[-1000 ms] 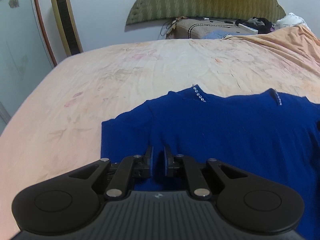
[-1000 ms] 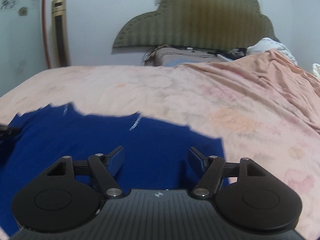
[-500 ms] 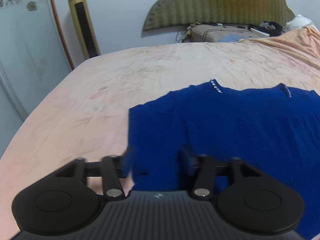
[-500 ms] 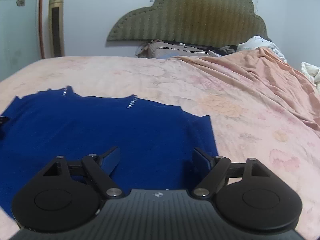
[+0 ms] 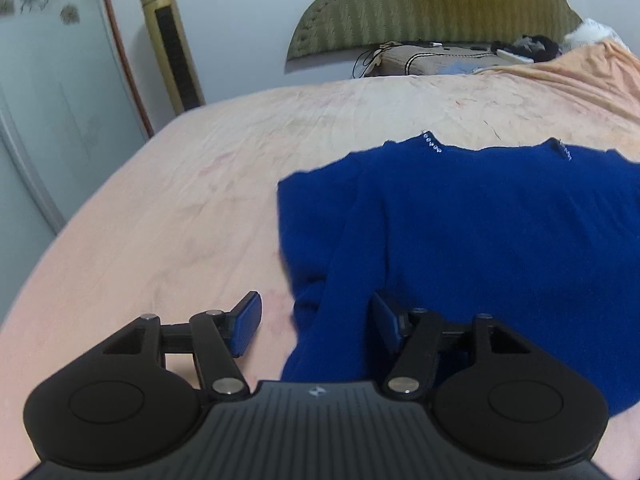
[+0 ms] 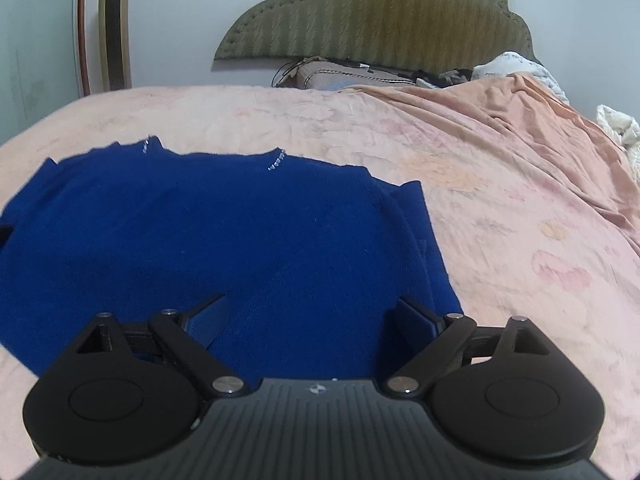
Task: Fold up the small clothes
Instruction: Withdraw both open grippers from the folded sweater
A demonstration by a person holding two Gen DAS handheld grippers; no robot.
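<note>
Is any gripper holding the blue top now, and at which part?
Nothing is held. The left gripper is open over the blue top's folded sleeve, pads apart from it. The right gripper is opening above the cloth, not pinching it.

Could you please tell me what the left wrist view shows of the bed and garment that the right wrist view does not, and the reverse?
Only the left wrist view shows the left gripper, jaws apart, with a folded-in sleeve running between its fingers.

Only the right wrist view shows the right gripper, its jaws opening above the cloth with nothing pinched, and a crumpled white fabric at the far right edge.

Both show the deep blue knit sweater flat on the peach floral bedsheet, the olive padded headboard and the gold tower fan.
</note>
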